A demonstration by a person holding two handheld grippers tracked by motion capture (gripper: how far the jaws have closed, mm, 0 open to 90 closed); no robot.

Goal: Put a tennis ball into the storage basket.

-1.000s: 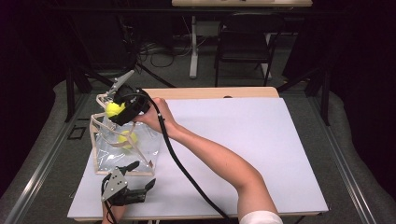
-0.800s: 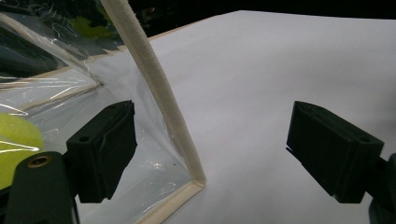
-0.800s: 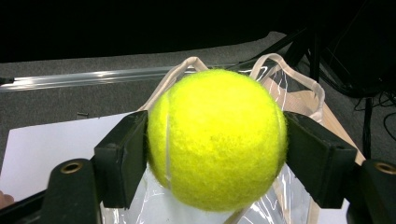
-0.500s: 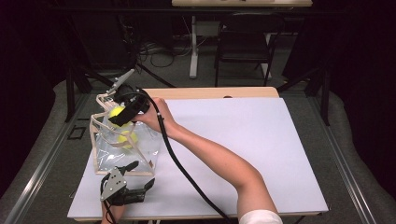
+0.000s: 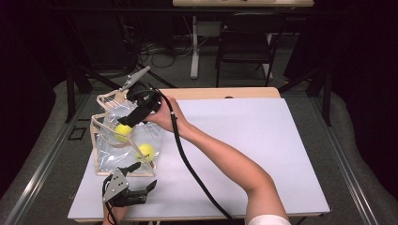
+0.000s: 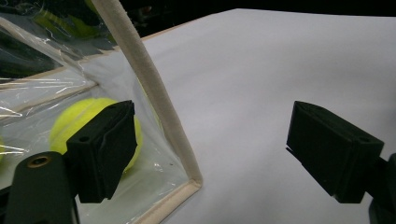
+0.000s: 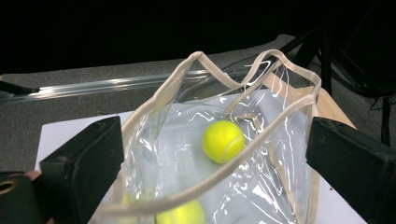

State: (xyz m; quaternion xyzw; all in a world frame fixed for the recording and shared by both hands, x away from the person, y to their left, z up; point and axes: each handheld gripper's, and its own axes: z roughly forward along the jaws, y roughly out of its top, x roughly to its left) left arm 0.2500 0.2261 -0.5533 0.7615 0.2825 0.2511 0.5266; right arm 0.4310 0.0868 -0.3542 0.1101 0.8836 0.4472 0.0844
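Tennis balls, qty 2, yellow, both inside clear plastic bag [image 5: 109, 151] w/ beige trim, standing at left side of white table [image 5: 263, 154]. Ball 1 [image 5: 123, 131]: higher up in bag in high view, just below right gripper's tip. Ball 2 [image 5: 146, 151]: on bag floor nr front right corner, beside corner trim.

Bag: mouth open upward, rim wavy, walls creased and reflective.

Right gripper [image 5: 133, 118]: over bag mouth, held by hand [image 5: 165, 116] w/ forearm reaching in from lower right. Jaws have just been opening and stand wide apart; nothing pinched. In right gripper view bag rim sits between the two jaws, one ball [image 7: 223, 141] lying below, second ball [image 7: 180, 215] at bottom edge.

Left gripper [image 5: 141, 185]: low at front left of table, just outside bag's front corner. Jaws spread, nothing between the pads; left gripper view has ball 2 [image 6: 77, 122] behind left pad, thru plastic.

Cable [image 5: 187, 161]: black, trails from right gripper along forearm.
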